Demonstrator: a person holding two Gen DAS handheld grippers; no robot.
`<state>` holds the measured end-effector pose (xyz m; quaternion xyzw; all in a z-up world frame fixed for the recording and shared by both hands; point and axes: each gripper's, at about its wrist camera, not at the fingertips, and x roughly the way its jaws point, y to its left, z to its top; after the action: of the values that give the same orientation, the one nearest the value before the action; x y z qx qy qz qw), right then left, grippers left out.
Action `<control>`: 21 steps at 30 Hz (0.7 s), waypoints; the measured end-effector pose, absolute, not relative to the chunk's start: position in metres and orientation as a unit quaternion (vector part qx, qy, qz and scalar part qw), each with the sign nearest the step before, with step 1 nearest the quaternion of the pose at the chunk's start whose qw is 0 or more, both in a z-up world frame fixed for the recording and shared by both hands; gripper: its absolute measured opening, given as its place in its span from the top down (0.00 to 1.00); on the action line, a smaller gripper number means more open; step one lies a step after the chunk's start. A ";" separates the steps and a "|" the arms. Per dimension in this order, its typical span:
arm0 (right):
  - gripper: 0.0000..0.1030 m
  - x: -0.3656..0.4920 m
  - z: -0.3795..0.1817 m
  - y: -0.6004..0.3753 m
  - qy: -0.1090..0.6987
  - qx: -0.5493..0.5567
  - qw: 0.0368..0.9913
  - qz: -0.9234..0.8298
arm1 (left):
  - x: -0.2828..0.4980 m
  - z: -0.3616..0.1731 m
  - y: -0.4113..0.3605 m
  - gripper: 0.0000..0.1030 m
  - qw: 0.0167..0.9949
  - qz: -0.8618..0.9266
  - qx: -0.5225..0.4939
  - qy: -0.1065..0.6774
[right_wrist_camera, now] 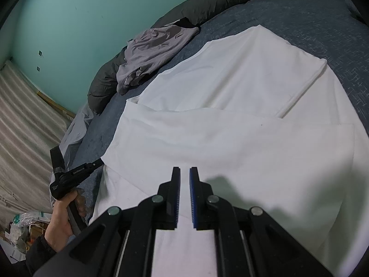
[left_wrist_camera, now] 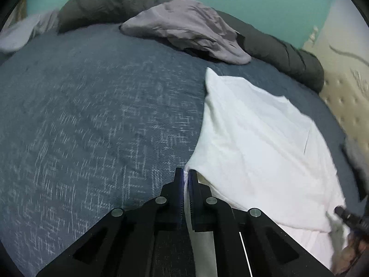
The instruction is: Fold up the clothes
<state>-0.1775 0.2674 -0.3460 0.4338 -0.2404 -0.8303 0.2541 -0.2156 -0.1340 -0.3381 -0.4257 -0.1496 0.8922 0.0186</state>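
Item: white cotton garment (right_wrist_camera: 230, 138), flat on my blue woven bedspread (left_wrist_camera: 92, 115), long axis running away from me. Left claw (left_wrist_camera: 186, 180) pinches its near left edge; right claw (right_wrist_camera: 184, 177), nearly closed, hovers empty above its near middle.

A teal wall (right_wrist_camera: 76, 18) rises behind a bed (left_wrist_camera: 92, 120) covered in blue-grey patterned cloth, a dark grey bolster (left_wrist_camera: 103, 4) along its far edge and a pale quilted mattress side (left_wrist_camera: 346, 97) showing.
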 end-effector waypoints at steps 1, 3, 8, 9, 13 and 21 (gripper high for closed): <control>0.93 -0.178 -0.346 0.267 -0.240 0.434 0.255 -0.830 | -0.215 -0.339 -0.134 0.96 0.018 0.892 -0.427 -0.148; 0.93 -0.179 -0.346 0.268 -0.241 0.434 0.254 -0.830 | -0.216 -0.342 -0.134 0.96 0.015 0.890 -0.430 -0.151; 0.93 -0.181 -0.349 0.273 -0.246 0.439 0.245 -0.829 | -0.217 -0.349 -0.133 0.97 0.005 0.883 -0.450 -0.137; 0.93 -0.182 -0.350 0.274 -0.247 0.441 0.243 -0.828 | -0.216 -0.349 -0.134 0.97 0.002 0.881 -0.452 -0.140; 0.93 -0.182 -0.351 0.276 -0.251 0.445 0.238 -0.826 | -0.209 -0.337 -0.140 0.97 -0.009 0.884 -0.440 -0.157; 0.93 -0.182 -0.354 0.279 -0.251 0.449 0.230 -0.826 | -0.216 -0.316 -0.109 0.95 0.032 0.904 -0.408 -0.120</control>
<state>-0.1819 0.2788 -0.3536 0.4494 -0.2507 -0.8260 0.2301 -0.2159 -0.1092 -0.3160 -0.4083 -0.1203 0.9043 0.0322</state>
